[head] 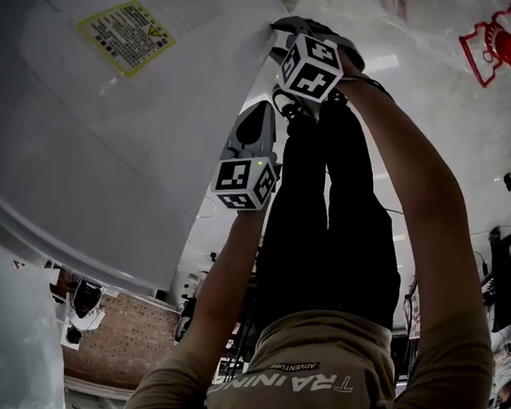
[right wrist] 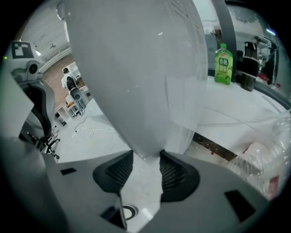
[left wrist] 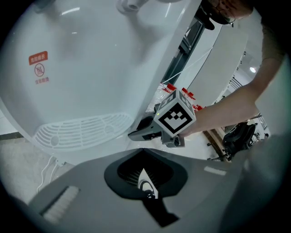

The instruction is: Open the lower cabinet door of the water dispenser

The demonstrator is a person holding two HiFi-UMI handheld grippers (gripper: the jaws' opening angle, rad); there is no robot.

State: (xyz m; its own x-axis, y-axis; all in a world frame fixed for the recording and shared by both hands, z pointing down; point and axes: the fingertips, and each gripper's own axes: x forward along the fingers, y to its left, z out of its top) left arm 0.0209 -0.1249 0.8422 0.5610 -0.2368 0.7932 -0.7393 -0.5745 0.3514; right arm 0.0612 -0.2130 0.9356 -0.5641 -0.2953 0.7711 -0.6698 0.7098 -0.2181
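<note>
The white water dispenser (head: 114, 132) fills the left of the head view and carries a yellow label (head: 126, 34). In the left gripper view its drip grille (left wrist: 82, 129) and a red sign (left wrist: 38, 68) show. My right gripper (right wrist: 146, 157) is open at the dispenser's right edge; the rounded edge of the white front panel (right wrist: 136, 82) reaches down between its pads (right wrist: 120, 170), close to both. It also appears as right gripper (head: 288, 32) and right gripper (left wrist: 132, 134). My left gripper (left wrist: 143, 152) is shut on nothing and hangs just below it, as left gripper (head: 258, 114).
A green bottle (right wrist: 223, 63) and dark appliances (right wrist: 249, 68) stand on a counter behind the dispenser. Crumpled clear plastic (right wrist: 268, 150) lies at the right. An office chair (right wrist: 72, 86) and loose cables (right wrist: 91, 132) are on the floor at the left. The person's black-clad legs (head: 322, 228) stand close by.
</note>
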